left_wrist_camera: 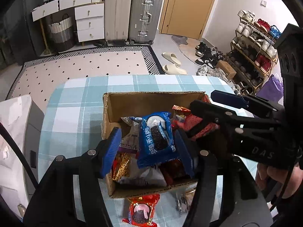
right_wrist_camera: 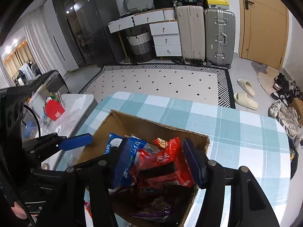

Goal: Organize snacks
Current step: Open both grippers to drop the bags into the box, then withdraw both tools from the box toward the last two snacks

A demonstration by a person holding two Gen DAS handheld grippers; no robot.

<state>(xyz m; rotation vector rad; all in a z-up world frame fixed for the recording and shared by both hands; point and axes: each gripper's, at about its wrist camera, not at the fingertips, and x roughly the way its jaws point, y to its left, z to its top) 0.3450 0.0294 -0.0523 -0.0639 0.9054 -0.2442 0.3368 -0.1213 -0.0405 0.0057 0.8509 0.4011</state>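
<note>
Squarely between left claw [left_wrist_camera: 147, 147] pads (apart): blue packet [left_wrist_camera: 157, 138]

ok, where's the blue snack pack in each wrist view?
Left wrist: blue pack at centre, in the box, between the left gripper's open fingers.
Right wrist: blue pack at lower centre-left, beside the red pack.
Shared landmark: silver suitcase.

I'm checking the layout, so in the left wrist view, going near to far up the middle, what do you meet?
Red snack packet on the tablecloth → cardboard box with a blue Oreo packet on top → checked tablecloth → dotted rug → silver suitcase.
</note>
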